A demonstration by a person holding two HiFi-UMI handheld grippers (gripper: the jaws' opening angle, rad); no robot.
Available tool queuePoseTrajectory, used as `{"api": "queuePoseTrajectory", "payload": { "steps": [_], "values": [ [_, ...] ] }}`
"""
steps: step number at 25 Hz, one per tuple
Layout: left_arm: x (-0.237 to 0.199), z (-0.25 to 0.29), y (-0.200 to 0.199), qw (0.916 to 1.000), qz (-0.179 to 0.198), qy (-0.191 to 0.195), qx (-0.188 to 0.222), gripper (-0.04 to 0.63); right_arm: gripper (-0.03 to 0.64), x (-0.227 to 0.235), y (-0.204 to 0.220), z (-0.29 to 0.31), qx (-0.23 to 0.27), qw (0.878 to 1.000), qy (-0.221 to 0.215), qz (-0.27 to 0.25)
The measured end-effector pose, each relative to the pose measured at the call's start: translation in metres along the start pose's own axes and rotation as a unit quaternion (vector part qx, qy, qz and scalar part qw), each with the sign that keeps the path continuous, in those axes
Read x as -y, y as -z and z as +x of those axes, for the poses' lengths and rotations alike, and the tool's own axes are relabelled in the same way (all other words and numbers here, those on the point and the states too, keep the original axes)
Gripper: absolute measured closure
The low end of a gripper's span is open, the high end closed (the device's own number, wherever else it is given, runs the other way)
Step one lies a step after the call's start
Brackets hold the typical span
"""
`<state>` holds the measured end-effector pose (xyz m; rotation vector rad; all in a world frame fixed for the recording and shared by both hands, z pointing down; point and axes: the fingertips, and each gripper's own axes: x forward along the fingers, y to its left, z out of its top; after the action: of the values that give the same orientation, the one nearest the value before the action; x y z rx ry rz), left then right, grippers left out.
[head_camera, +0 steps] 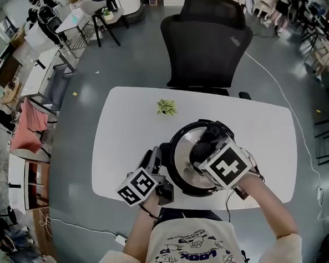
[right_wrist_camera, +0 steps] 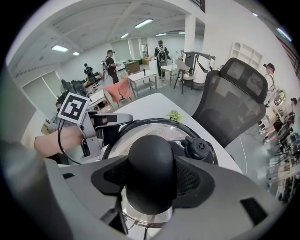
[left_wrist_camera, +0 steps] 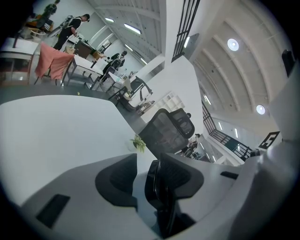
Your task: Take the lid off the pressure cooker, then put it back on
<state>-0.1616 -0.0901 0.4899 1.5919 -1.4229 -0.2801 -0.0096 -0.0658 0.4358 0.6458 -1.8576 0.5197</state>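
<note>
The pressure cooker stands on the white table near its front edge, with its shiny lid on it. My right gripper points steeply down onto the lid. In the right gripper view its pads press on both sides of the round black lid knob, so the right gripper is shut on it. A black valve sits beside the knob. My left gripper is at the cooker's left side. The black side handle stands between the jaws of the left gripper, with a gap on the left pad's side.
A small green plant lies on the table behind the cooker. A black office chair stands at the table's far side. Desks, chairs and people fill the room at the far left.
</note>
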Motion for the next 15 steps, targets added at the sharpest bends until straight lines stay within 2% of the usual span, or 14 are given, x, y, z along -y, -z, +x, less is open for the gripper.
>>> {"api": "queuePoseTrajectory", "payload": {
  "steps": [5, 15],
  "values": [
    [0.005, -0.008, -0.015, 0.9997, 0.014, 0.005, 0.02, 0.437, 0.322, -0.002, 0.0, -0.003, 0.004, 1.0, -0.001, 0.003],
    [0.043, -0.014, -0.035, 0.9972, 0.043, 0.046, 0.041, 0.436, 0.322, 0.003, -0.002, -0.021, 0.021, 0.999, -0.001, 0.03]
  ]
}}
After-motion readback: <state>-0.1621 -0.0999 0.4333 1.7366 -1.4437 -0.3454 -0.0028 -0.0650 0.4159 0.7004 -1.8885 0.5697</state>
